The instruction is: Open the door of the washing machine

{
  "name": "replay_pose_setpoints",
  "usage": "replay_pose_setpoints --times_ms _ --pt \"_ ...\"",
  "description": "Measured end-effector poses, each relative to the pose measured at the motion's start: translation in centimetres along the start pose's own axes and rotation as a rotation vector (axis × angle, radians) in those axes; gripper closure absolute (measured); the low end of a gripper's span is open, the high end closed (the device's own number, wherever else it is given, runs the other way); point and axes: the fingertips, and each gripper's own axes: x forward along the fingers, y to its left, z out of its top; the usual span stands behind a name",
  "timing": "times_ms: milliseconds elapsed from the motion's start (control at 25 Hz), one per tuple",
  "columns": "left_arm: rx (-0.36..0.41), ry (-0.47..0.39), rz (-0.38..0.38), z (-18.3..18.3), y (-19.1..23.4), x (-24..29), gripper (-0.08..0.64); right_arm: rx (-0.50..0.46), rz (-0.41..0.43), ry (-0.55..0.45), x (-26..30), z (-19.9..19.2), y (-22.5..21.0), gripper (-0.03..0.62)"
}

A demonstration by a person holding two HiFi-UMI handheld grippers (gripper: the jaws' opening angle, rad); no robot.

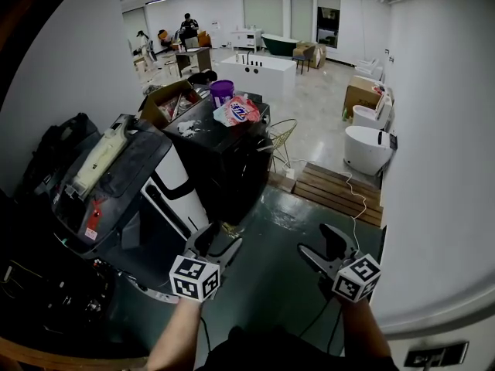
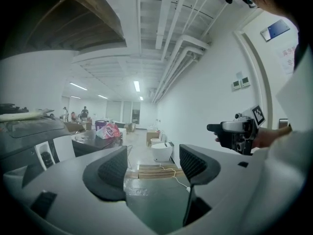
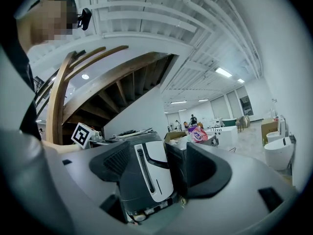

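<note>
Presently, left tool point(image 1: 220, 238) and right tool point(image 1: 315, 242) both have jaws apart, gripping nothing. The washing machine point(image 1: 166, 180) stands to the left of the left tool, near it, touched by neither.

The washing machine point(image 1: 166, 195) is black with a white front panel, and a thin black stripe runs down that panel. A cream bottle point(image 1: 99, 159) lies on its dark grey top. The cabinet point(image 1: 228, 165) is black and carries a purple bucket point(image 1: 222, 91) and a pink, white and red printed bag point(image 1: 238, 112). The near floor point(image 1: 286, 230) is dark green. The pallet point(image 1: 338, 192) is brown wood, the toilet point(image 1: 366, 149) white and the cardboard box point(image 1: 360, 93) tan. The left gripper point(image 1: 219, 240) and right gripper point(image 1: 323, 247) are black. Each has a white cube patterned with black square markers.
</note>
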Motion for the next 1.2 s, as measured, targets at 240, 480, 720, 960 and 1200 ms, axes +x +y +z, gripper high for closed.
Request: replay_pose_setpoints --times_ms 240,480,720,960,1200 --pt "0.009 0.013 0.004 -0.4 -2.0 1.2 0.169 0.024 -0.006 -0.007 -1.5 -0.1 -1.3 0.132" --pt "-0.014 0.007 0.047 -0.5 -3.1 2.1 0.141 0.043 -0.013 0.0 -4.1 -0.5 -3.0 0.097" --pt "-0.022 0.027 0.031 -1.1 -3.5 3.1 0.141 0.083 -0.048 0.001 -6.0 -1.1 -5.2 0.097" --pt "-0.033 0.032 -0.013 -1.8 -3.4 6.5 0.143 0.106 -0.073 0.011 -5.1 -2.1 -7.3 0.098" --pt "-0.063 0.023 -0.044 -2.1 -1.5 12.2 0.143 0.073 -0.126 0.04 -3.2 -2.1 -11.1 0.098"
